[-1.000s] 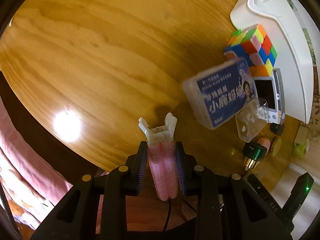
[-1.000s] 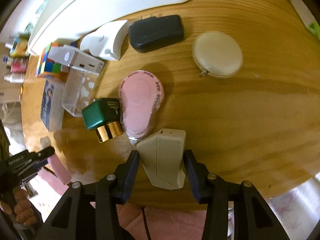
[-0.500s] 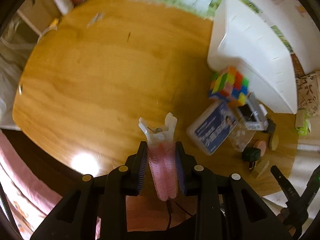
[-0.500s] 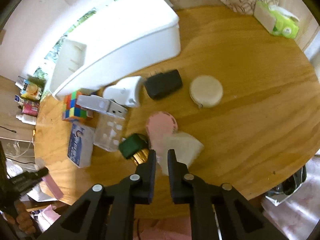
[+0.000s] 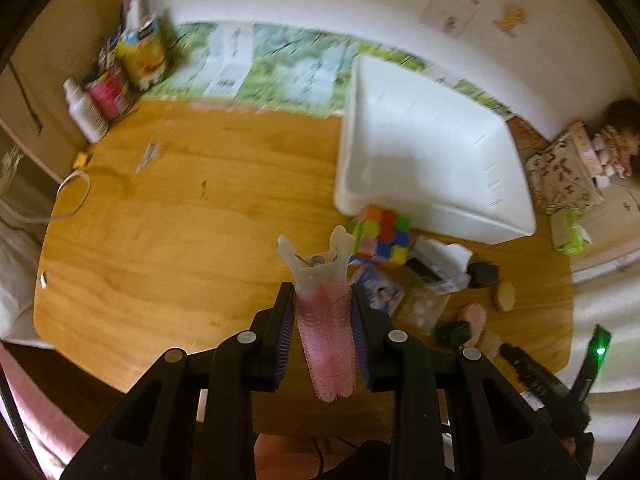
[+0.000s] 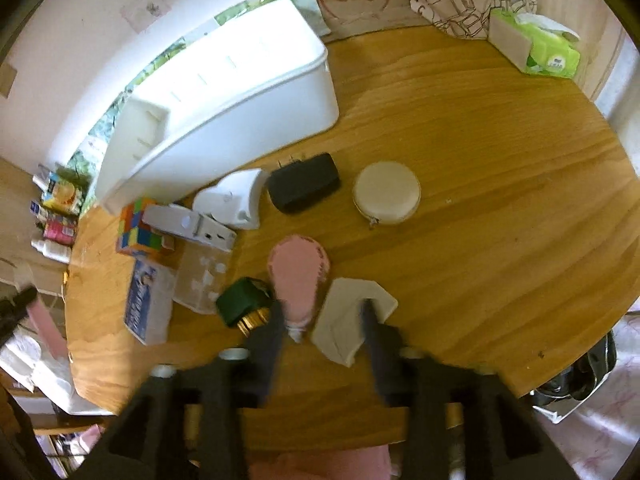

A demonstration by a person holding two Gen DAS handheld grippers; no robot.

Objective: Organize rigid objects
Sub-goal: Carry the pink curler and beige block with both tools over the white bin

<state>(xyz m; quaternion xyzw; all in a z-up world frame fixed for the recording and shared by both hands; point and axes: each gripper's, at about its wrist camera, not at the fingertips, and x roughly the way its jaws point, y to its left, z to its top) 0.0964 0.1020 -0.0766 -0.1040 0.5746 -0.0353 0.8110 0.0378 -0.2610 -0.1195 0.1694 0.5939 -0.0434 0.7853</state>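
My left gripper (image 5: pixel 322 300) is shut on a pink hair clip (image 5: pixel 326 340) whose clear forked end (image 5: pixel 316 256) sticks out past the fingertips, held high above the wooden table (image 5: pixel 180 240). My right gripper (image 6: pixel 322 312) hovers over the table's near edge, blurred, its jaws opening with nothing pressed between them. Under it on the table lie a beige wedge-shaped piece (image 6: pixel 340 328) and a pink oval piece (image 6: pixel 298 272). A white bin (image 6: pixel 224 92) stands at the back; in the left wrist view the white bin (image 5: pixel 420 152) looks empty.
In front of the bin lie a colour cube (image 6: pixel 136 228), a blue-labelled box (image 6: pixel 146 304), a clear case (image 6: pixel 200 276), a green-capped bottle (image 6: pixel 240 304), a black charger (image 6: pixel 304 188) and a round beige pouch (image 6: pixel 386 192). A tissue pack (image 6: pixel 548 50) sits far right, bottles (image 5: pixel 88 108) far left.
My left gripper has risen with the clip, so more of the table and bin shows. My right gripper let go of the beige wedge, lifted, shut empty, and now stands apart again.
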